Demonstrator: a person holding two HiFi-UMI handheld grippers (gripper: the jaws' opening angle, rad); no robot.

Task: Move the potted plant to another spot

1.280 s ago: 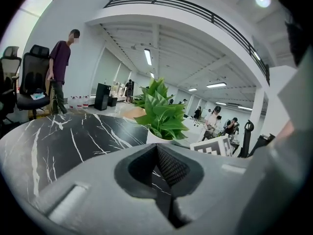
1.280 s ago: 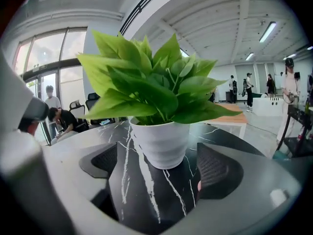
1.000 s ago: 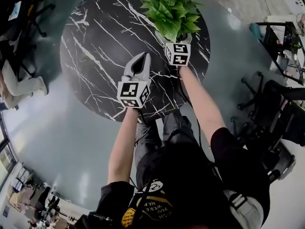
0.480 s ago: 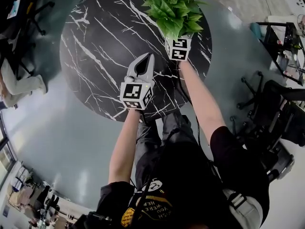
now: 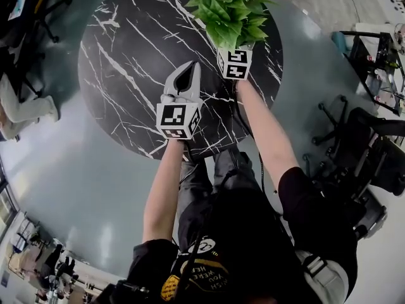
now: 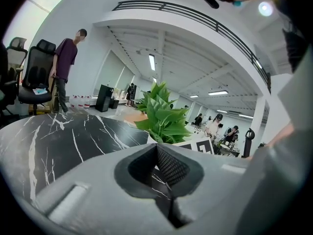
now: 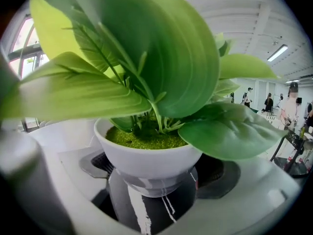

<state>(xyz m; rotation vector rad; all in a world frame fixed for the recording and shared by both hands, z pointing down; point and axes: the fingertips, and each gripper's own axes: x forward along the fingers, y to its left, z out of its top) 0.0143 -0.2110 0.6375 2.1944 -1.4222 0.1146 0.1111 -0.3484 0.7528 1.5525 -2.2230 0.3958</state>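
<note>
The potted plant (image 5: 226,8), with broad green leaves in a white bowl-shaped pot (image 7: 146,155), stands near the far right edge of the round black marble table (image 5: 126,75). My right gripper (image 5: 235,46) reaches in under the leaves. Its jaws are closing, one on each side of the pot's foot. The dark pads (image 7: 93,163) sit close beside the pot, and I see no press on it. My left gripper (image 5: 188,68) hovers over the table's middle, left of the plant, shut and holding nothing. The left gripper view shows the plant (image 6: 159,114) ahead and slightly to the right.
Black office chairs and a desk (image 5: 354,138) crowd the floor to the right of the table. A seated person's legs (image 5: 25,113) are at the far left. In the left gripper view a person (image 6: 63,67) stands by a chair (image 6: 36,67) beyond the table.
The right gripper has edged a little further in under the leaves toward the pot. The left gripper has barely shifted.
</note>
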